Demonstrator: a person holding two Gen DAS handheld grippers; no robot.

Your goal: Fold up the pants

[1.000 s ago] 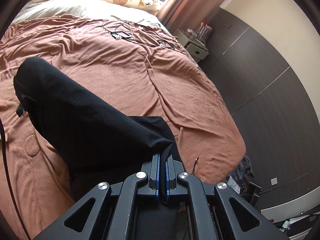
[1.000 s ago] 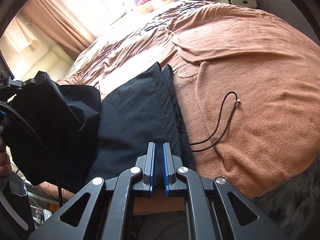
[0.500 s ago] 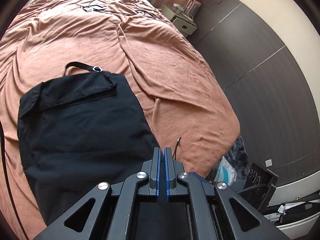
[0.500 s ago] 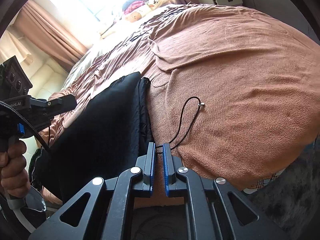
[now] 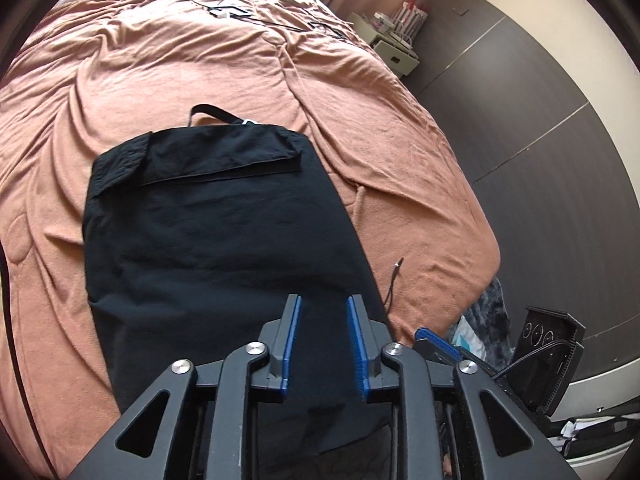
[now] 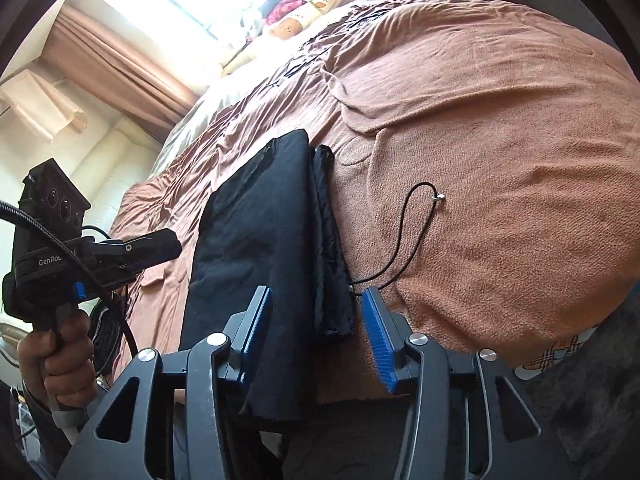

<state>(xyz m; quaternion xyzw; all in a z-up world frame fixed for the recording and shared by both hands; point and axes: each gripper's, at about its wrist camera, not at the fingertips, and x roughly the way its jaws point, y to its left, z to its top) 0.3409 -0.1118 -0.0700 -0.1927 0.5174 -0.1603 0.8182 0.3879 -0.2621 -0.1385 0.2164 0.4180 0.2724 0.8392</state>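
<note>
Now the black pants (image 5: 216, 248) lie folded flat on the brown bedspread (image 5: 400, 184), near its edge. Both the left gripper (image 5: 322, 312) and right gripper (image 6: 316, 312) have just been opening, with cloth between the jaws but unpressed. Soft, light, limp fabric; best pinched at corners or the folded edge.

left tongs (image 5: 322, 300) just parted, right tongs (image 6: 318, 292) just parted

Pants (image 5: 216, 248): black woven cloth, matt, faintly creased. Blanket (image 5: 392, 184): brown terry-like cloth, rough nap. Wall panels (image 5: 560, 128): dark, smooth, matt.
</note>
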